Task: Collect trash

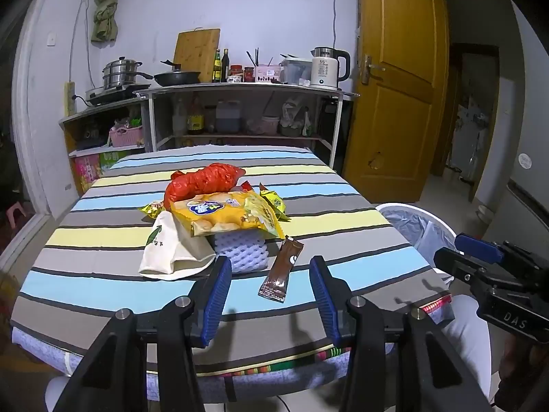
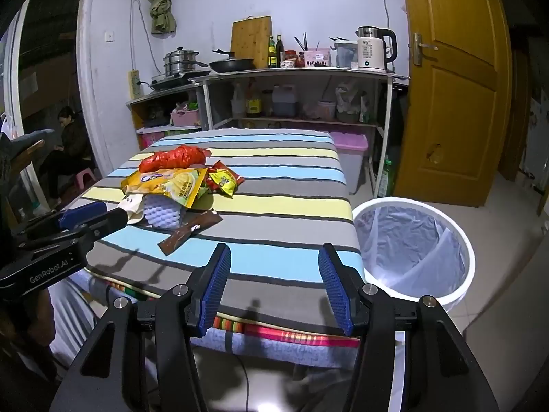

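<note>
Only right wrist view shows whole lined bin [image 2: 415,243], apparently empty, both grippers' fingers [image 1: 219,295] spread, holding nothing.

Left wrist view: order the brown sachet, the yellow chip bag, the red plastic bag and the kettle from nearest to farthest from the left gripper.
1. Brown sachet: just ahead of the left gripper, toward the right finger.
2. Yellow chip bag: mid-table, atop the pile.
3. Red plastic bag: behind the chip bag.
4. Kettle: on the back shelf, right end.
</note>
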`<action>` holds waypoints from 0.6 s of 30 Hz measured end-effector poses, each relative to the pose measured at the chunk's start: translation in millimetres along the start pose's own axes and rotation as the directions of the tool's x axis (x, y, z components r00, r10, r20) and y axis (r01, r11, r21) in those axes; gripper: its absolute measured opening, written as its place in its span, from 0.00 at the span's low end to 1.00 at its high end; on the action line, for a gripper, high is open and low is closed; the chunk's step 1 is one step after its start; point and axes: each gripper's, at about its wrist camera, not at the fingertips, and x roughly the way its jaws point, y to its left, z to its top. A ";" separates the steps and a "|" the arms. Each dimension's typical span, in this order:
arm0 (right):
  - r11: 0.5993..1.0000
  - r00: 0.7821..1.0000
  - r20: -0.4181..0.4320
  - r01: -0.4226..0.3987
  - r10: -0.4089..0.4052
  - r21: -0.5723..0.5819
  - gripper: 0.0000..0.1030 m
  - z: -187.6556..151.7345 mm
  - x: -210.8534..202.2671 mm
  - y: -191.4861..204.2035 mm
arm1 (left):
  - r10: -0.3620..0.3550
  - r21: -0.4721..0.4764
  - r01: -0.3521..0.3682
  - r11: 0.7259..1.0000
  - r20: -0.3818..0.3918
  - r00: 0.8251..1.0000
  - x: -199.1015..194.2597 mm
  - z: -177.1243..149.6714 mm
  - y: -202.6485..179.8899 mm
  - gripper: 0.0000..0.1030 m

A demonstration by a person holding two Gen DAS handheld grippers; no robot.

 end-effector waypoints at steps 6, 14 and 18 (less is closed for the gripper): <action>1.000 1.000 0.001 -0.002 0.002 0.000 0.53 -0.5 0.2 -0.4 | -0.001 0.002 0.001 1.000 0.000 1.000 0.8 5.9 -0.9 0.45; 1.000 1.000 0.001 -0.003 0.003 0.000 0.53 1.3 -0.4 1.3 | 0.001 0.002 -0.001 1.000 0.001 1.000 -0.8 6.6 0.0 0.45; 1.000 1.000 0.001 -0.003 0.003 0.000 0.53 1.3 -0.2 1.4 | 0.000 0.002 0.000 1.000 0.002 1.000 -1.0 6.5 0.0 0.45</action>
